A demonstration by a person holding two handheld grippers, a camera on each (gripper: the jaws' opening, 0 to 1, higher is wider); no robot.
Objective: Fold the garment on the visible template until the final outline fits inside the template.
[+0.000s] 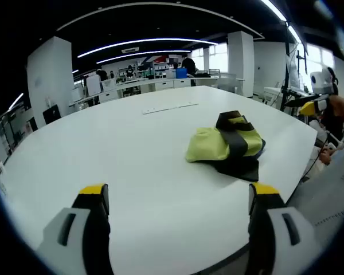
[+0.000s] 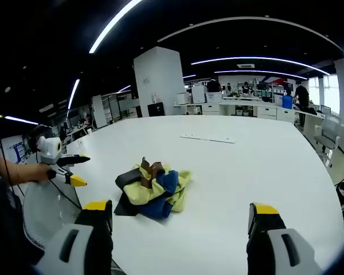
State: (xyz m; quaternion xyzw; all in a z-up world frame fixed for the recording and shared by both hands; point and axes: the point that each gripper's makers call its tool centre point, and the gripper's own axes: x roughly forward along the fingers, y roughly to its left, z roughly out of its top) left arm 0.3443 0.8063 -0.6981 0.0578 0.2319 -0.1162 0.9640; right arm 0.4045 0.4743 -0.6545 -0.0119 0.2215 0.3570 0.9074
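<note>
A large white desk (image 1: 132, 149) in an open office. The left claw (image 1: 178, 197) hangs over the near edge, jaws wide, holding nothing. Ahead and to its right lies a crumpled yellow-green and black garment (image 1: 226, 146) — bunched in a heap near the desk's edge. In the right gripper view the garment (image 2: 152, 186) also shows blue and brown patches; the right claw (image 2: 180, 215) — jaws spread wide, empty — is short of it. Farther back lies a thin white strip (image 2: 208, 138).
</note>
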